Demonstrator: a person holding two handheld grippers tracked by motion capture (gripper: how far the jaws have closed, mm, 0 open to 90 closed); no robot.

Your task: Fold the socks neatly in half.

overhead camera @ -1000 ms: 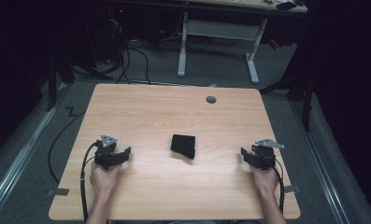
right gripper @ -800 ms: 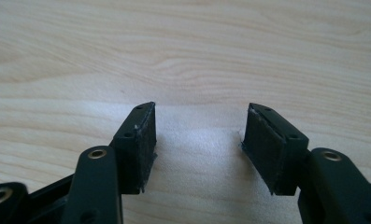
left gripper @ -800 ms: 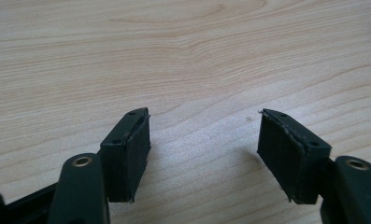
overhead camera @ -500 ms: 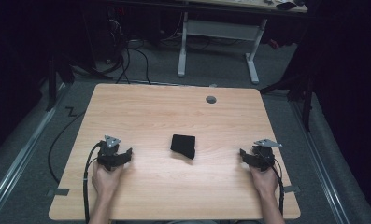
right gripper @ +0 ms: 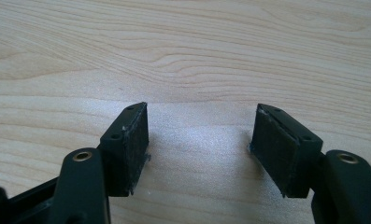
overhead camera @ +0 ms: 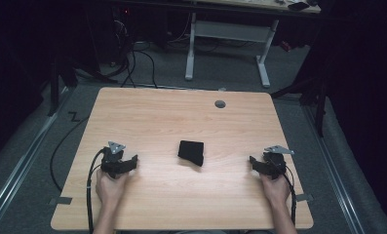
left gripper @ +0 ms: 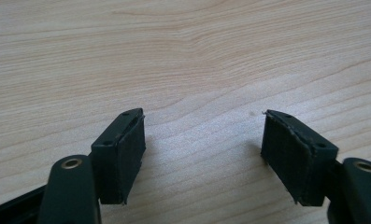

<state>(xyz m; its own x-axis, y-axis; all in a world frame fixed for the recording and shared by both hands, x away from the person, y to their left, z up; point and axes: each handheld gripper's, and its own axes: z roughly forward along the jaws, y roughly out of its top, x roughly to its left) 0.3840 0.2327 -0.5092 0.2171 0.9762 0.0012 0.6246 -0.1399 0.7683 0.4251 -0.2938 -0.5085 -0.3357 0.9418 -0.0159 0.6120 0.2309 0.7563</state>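
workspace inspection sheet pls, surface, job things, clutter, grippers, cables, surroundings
surface: wooden table, round grommet hole near far edge
job's things: small black folded item mid-table, apart from both grippers
clutter: nothing seen
grippers: left gripper and right gripper low over the table, jaws just opened wide, nothing between them
cables: one trails from each gripper; more on the floor
surroundings: dark room, second desk frame behind

One worktop. One black block on it. One grey hole plug. Two grippers: left, right, two jaws each. Two hands. One desk frame behind.
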